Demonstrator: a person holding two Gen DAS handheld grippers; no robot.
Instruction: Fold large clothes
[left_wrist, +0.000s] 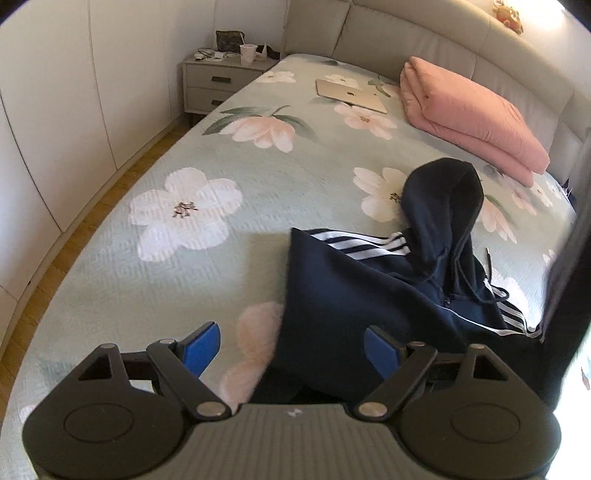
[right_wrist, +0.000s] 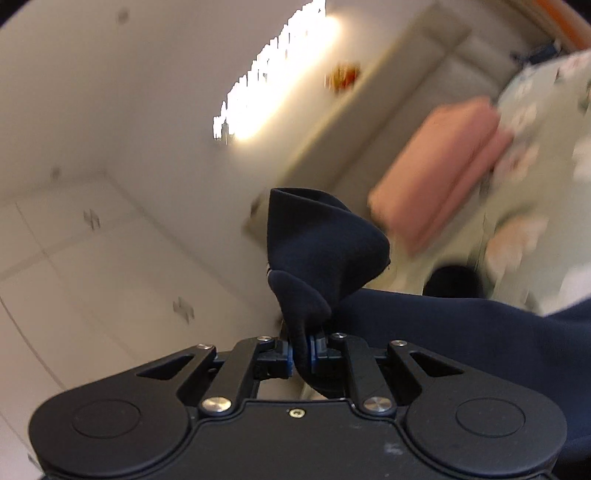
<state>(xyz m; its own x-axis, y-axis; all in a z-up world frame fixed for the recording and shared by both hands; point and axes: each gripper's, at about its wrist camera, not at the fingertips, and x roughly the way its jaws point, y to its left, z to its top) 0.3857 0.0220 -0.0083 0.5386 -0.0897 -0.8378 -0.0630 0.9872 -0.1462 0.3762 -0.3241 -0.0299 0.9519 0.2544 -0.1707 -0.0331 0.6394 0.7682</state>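
Navy cotton hoodie with white stripes (left_wrist: 354, 295): my right tongs (right_wrist: 303, 354) clamp corner; left tongs (left_wrist: 291, 350) gape empty. Carry toward 9 o'clock, keep edge taut.

My left gripper (left_wrist: 291, 347) hangs over the bed (left_wrist: 110, 280) with its blue fingers (left_wrist: 201, 347) spread wide, gripping nothing. Just beyond them a navy hoodie (left_wrist: 354, 295) with white stripes lies crumpled, hood raised on its far side. Farther off to the right lies a folded pink blanket (left_wrist: 469, 118), a laptop (left_wrist: 351, 95) left of it. A nightstand (left_wrist: 218, 83) stands far left.
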